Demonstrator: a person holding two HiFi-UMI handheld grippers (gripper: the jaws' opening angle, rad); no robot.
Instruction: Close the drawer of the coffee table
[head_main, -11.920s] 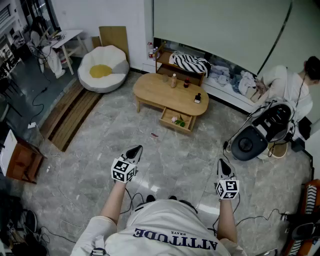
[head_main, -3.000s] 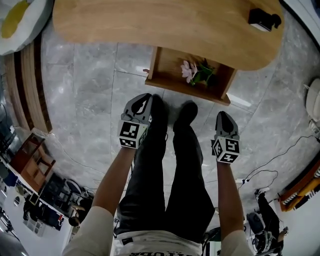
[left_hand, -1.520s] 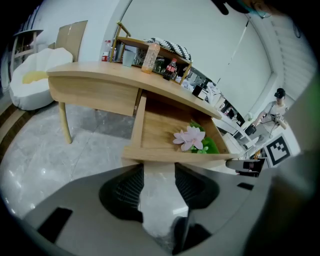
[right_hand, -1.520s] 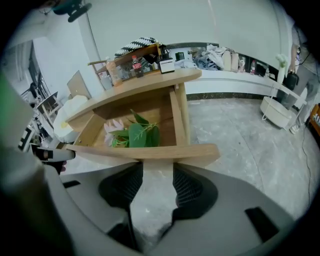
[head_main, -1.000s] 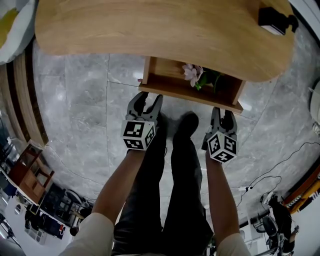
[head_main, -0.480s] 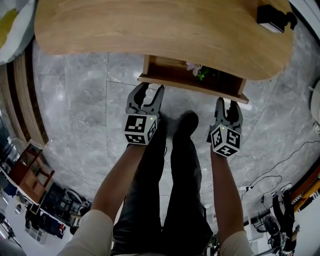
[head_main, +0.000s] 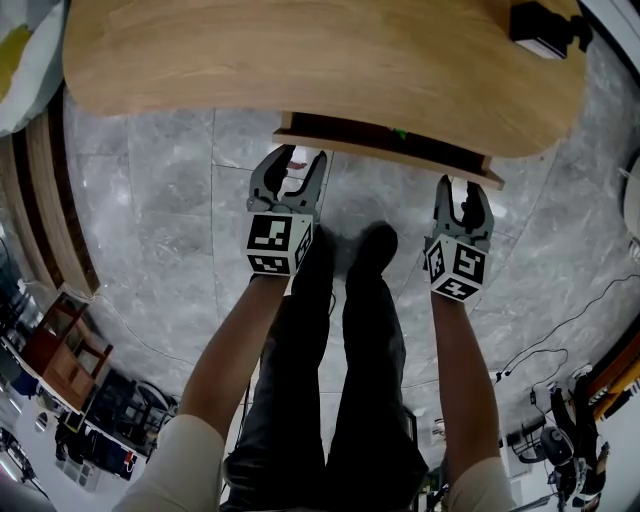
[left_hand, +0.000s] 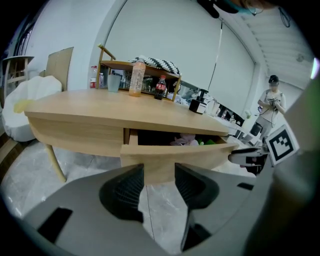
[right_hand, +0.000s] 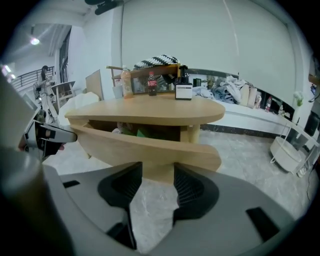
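Note:
The oval wooden coffee table (head_main: 300, 55) fills the top of the head view. Its drawer (head_main: 385, 148) sticks out only a little, and a narrow dark gap shows a speck of green (head_main: 400, 133). My left gripper (head_main: 292, 168) stands open with its tips at the left end of the drawer front (left_hand: 175, 157). My right gripper (head_main: 461, 195) is open too, tips at the right end of that front (right_hand: 150, 147). In the left gripper view, pink flowers (left_hand: 185, 141) peep over the drawer front. Neither pair of jaws holds anything.
Bottles (left_hand: 136, 77) and a small black-and-white box (head_main: 545, 30) stand on the table top. The holder's legs and shoes (head_main: 375, 245) are on the marble floor between the grippers. A white beanbag (left_hand: 30, 100) lies left and a person (left_hand: 272, 97) stands far right.
The drawer has slid in under the table top, so the flowers are almost hidden in the head view. Both grippers moved toward the table along with its front.

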